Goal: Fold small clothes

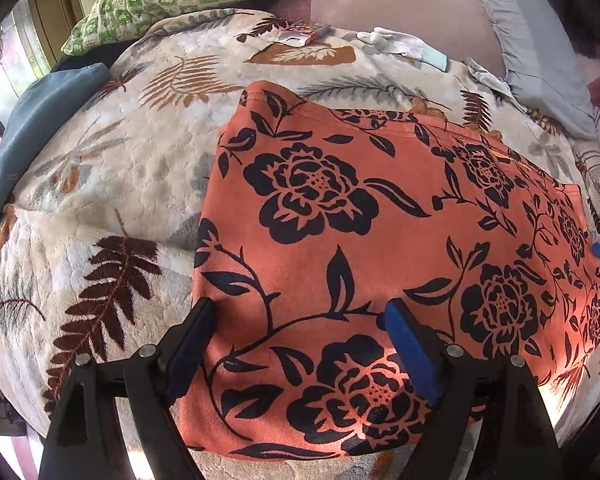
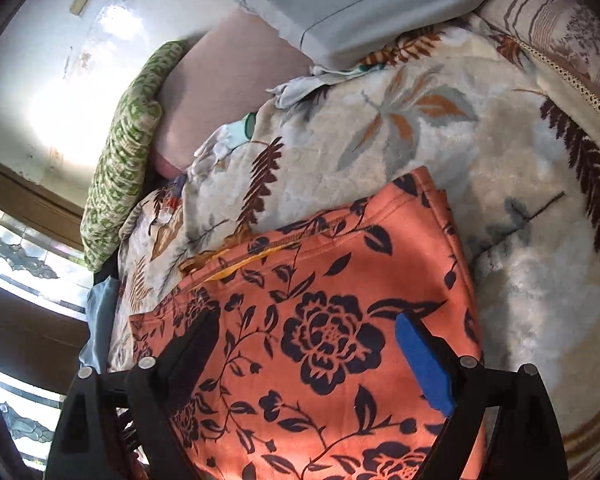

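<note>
Both grippers' spread jaws straddle orange floral garment on blanket

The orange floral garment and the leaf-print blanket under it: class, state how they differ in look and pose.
The orange floral garment bears black roses; the leaf-print blanket bears brown and grey fern leaves on cream. The garment lies smooth and folded on top; the blanket spreads wider beneath it. Both carry plant motifs.
</note>
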Motion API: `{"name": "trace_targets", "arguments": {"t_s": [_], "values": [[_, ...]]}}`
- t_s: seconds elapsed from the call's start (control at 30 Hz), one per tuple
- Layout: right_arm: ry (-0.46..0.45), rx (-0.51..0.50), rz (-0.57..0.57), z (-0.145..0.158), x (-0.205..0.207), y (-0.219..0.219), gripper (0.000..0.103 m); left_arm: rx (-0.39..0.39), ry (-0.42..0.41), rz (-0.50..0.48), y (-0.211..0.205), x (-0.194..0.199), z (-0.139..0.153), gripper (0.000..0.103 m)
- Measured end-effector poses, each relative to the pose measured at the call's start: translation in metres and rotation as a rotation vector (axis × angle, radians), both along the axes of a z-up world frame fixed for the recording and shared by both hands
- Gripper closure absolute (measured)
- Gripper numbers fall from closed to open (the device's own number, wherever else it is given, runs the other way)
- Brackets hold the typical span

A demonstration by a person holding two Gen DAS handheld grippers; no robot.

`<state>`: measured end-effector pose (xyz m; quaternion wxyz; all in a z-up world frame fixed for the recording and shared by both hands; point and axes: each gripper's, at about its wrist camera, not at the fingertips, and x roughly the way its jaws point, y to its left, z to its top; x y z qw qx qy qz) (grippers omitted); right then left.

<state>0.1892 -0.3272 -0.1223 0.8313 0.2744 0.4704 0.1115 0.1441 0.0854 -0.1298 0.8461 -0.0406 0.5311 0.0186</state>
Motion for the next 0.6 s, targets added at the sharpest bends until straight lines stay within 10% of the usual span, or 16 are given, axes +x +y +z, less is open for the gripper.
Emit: {"name": "trace_targets", "arguments": {"t_s": [0.1, 0.4, 0.6], "values": [[0.155, -0.101, 0.055, -0.046, 0.011, 0.009, 0.010, -0.015, 0.001, 0.006, 0.001, -0.006, 0.008, 0.017], [0.055, -0.018, 0.048, -0.004, -0.017, 0.033, 0.009, 0.003, -0.047, 0.022, 0.004, -0.024, 0.027, 0.017], [0.091, -0.120, 0.100, -0.035, -0.023, 0.048, 0.009, 0.010, -0.063, -0.001, -0.009, -0.037, 0.037, 0.017]]}}
